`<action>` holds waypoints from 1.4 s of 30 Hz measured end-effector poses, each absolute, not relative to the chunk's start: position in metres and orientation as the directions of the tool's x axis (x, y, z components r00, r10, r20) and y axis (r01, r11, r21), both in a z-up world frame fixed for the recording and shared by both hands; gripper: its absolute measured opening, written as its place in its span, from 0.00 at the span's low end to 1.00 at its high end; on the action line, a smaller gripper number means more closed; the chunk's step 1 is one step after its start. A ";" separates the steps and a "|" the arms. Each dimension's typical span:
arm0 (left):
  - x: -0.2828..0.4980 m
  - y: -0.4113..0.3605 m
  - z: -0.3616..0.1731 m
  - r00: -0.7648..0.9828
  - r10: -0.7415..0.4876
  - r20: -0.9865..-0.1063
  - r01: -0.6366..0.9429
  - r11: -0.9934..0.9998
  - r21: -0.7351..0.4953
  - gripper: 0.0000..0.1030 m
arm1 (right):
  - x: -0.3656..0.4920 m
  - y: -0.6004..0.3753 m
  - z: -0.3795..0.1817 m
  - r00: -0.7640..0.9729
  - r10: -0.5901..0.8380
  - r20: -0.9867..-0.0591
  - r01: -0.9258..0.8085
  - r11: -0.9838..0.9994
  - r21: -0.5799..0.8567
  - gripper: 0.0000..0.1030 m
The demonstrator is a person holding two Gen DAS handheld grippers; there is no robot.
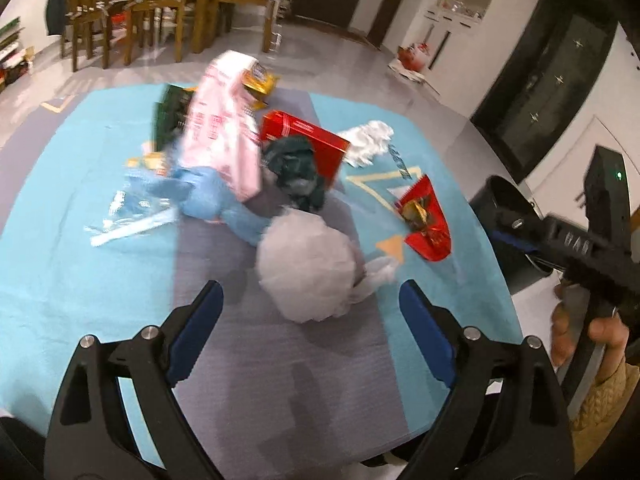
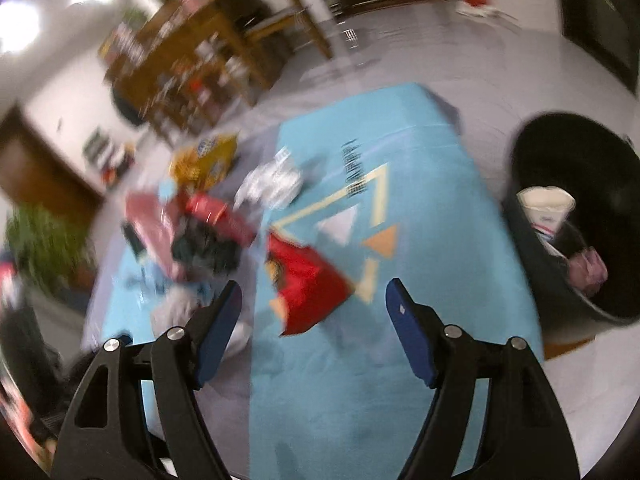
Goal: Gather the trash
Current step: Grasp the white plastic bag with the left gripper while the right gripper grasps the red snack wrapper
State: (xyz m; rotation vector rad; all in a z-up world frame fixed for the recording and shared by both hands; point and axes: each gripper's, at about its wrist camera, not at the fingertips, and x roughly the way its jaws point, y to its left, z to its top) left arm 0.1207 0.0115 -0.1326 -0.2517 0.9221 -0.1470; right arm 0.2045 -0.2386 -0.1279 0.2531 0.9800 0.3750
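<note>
While both tools hang over the blue rug (image 1: pixel 72 280), the left tool (image 1: pixel 308 312) stands spread and empty just short of a crumpled white bag (image 1: pixel 308 272). Right tool (image 2: pixel 314 312) also spread, nothing between its pads; red snack wrapper (image 2: pixel 308 280) lies beyond them, near the rug's bin-side edge. Remaining trash, including a red box (image 1: pixel 304 136) and pink bag (image 1: pixel 224 120), is heaped mid-rug. Black bin (image 2: pixel 576 216) sits off the rug on the floor, a paper cup (image 2: pixel 546 208) inside. Right view blurred.
</note>
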 end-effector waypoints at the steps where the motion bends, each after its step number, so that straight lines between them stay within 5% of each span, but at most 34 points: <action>1: 0.123 0.009 -0.134 0.596 -0.232 -0.769 0.021 0.961 -0.274 0.87 | 0.204 -0.226 -0.132 0.487 0.421 -0.765 -0.236 0.907 0.349 0.71; 9: 0.144 -0.001 -0.151 0.572 -0.213 -0.792 0.011 0.967 -0.253 0.83 | 0.208 -0.190 -0.140 0.529 0.311 -0.790 -0.293 0.940 0.173 0.71; 15: 0.148 0.000 -0.158 0.556 -0.210 -0.804 0.011 0.969 -0.245 0.52 | 0.222 -0.186 -0.155 0.497 0.298 -0.815 -0.275 0.945 0.178 0.69; 19: 0.147 0.003 -0.160 0.556 -0.222 -0.801 0.017 0.967 -0.256 0.30 | 0.226 -0.184 -0.159 0.490 0.269 -0.829 -0.265 0.952 0.152 0.48; 23: 0.145 0.005 -0.158 0.560 -0.232 -0.795 0.023 0.964 -0.265 0.21 | 0.224 -0.185 -0.160 0.495 0.232 -0.837 -0.252 0.961 0.118 0.38; 30: 0.131 0.017 -0.133 0.601 -0.284 -0.747 0.049 0.946 -0.321 0.17 | 0.219 -0.197 -0.147 0.527 0.273 -0.805 -0.224 0.958 0.179 0.33; 42: 0.120 0.021 -0.070 0.682 -0.393 -0.617 0.107 0.888 -0.448 0.17 | 0.210 -0.263 -0.103 0.553 0.597 -0.582 -0.174 0.765 0.620 0.33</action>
